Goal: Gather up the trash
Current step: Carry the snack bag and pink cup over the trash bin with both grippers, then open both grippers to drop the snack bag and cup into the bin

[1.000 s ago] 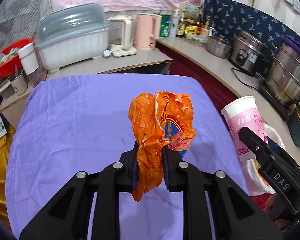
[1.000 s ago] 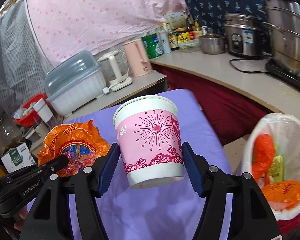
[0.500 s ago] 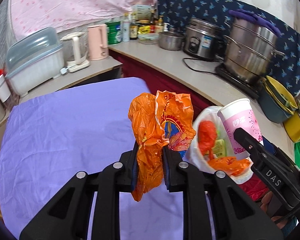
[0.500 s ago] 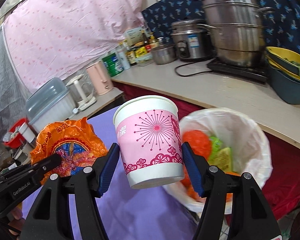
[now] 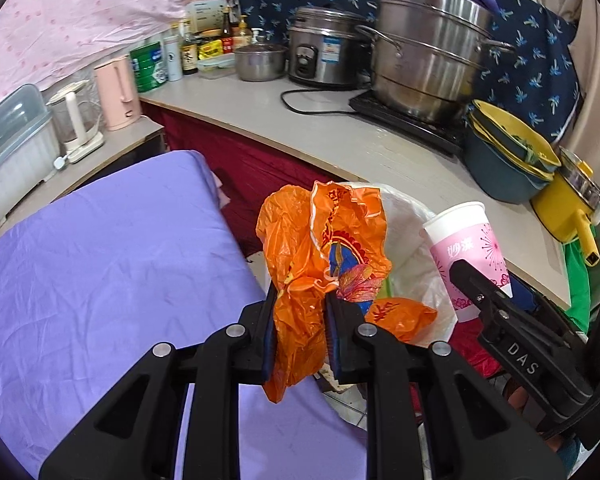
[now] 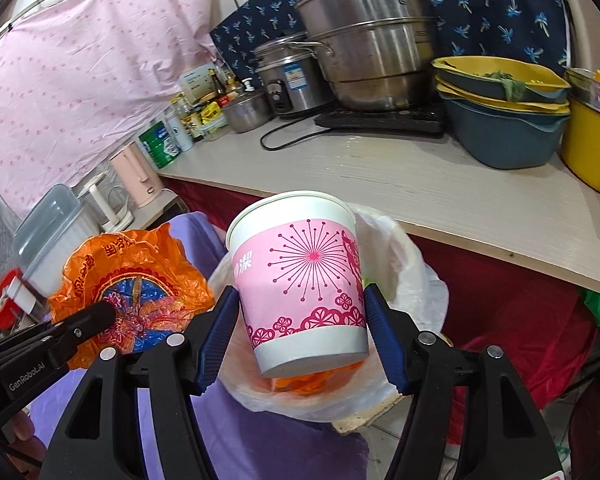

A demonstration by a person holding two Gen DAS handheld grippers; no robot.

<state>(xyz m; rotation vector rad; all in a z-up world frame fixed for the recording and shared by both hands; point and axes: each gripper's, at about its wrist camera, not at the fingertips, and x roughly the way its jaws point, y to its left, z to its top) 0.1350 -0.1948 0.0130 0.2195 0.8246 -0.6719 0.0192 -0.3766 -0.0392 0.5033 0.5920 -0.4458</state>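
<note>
Left gripper [image 5: 300,304] clamps orange wrapper [image 5: 320,248], right gripper [image 6: 300,320] grips pink cup [image 6: 300,280]; only right cam shows cup's base.

left wrist: close, angled down | right wrist: same | shared: white-lined bin [image 5: 416,264] [image 6: 404,264], counter [image 5: 340,140] [image 6: 420,188]

Cloth-covered table [image 5: 100,260] near left. Lined trash bin [image 6: 404,264] on the floor just right of it, below the worktop [image 5: 340,140] edge. Snack wrapper [image 5: 320,248] between the left gripper [image 5: 300,320] jaws, before the bin. Paper cup [image 6: 304,280] between the right gripper [image 6: 300,336] jaws, over the bin, right of the wrapper. On the worktop, far: steamer pot [image 5: 428,52], rice cooker [image 5: 320,52] left of it, stacked basins [image 5: 508,160] right. Kettle [image 5: 118,92] far left.
</note>
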